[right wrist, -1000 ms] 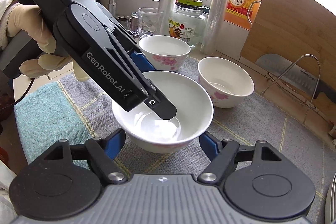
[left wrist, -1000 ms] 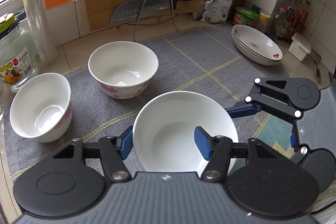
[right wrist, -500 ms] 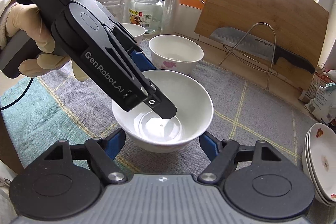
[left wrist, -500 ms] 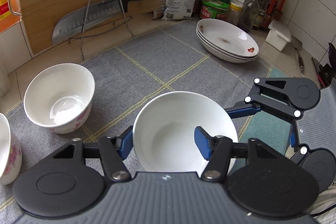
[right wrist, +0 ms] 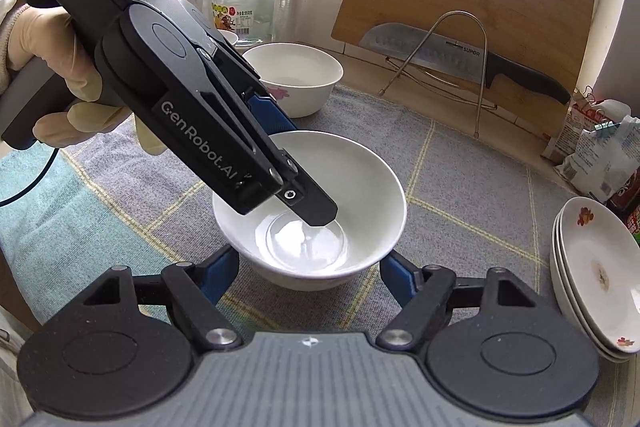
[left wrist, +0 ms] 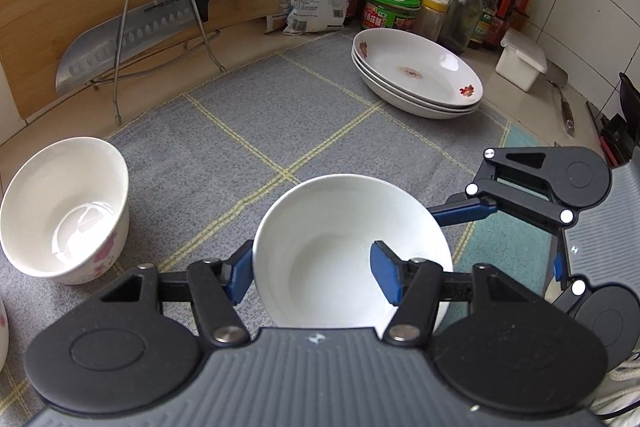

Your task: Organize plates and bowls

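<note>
Tiled walls and a cluttered counter frame your work, and a grey checked cloth (left wrist: pixel 320 115) covers the surface. Your left gripper (left wrist: pixel 312 273) pinches the white bowl (left wrist: pixel 344 243) across its near rim, one finger inside and one outside; your right gripper (right wrist: pixel 308 277) is closed around the same bowl's outer wall from the other side. From the left camera, the stacked plates (left wrist: pixel 420 75) lie at one o'clock, well apart, while a flowered bowl (left wrist: pixel 64 207) sits at nine o'clock, nearer. I judge nesting there the shorter carry, your left hand closer.
</note>
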Tool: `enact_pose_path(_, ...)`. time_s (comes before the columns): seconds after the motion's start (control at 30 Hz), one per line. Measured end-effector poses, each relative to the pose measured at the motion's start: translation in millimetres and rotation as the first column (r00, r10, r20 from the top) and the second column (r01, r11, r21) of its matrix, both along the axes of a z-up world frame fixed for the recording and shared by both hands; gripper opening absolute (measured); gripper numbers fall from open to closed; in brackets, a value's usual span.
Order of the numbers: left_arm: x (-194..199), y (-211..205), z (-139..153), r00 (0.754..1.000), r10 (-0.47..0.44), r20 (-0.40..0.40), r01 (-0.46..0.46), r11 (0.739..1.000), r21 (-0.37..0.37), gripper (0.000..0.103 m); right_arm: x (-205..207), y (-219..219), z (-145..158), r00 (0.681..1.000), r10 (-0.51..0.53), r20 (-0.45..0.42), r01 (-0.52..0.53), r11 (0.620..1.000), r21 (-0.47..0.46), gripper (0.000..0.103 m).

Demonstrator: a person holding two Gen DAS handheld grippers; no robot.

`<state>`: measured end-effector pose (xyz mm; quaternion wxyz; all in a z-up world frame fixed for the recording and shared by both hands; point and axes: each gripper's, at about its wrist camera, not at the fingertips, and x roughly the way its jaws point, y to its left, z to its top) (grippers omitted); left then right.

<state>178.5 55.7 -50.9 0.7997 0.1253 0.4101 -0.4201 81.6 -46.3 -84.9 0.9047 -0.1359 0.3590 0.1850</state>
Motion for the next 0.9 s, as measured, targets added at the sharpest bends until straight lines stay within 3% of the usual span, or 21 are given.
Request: enact_pose_path(0.9,-3.6,-5.2,-5.1,1.000,-0.004,-0.018,0.004,1.000,-0.006,0.060,-1.9,-4.4,-3.2,0.999,-0.004,-0.041,0.004,1.000,0.007,0.081)
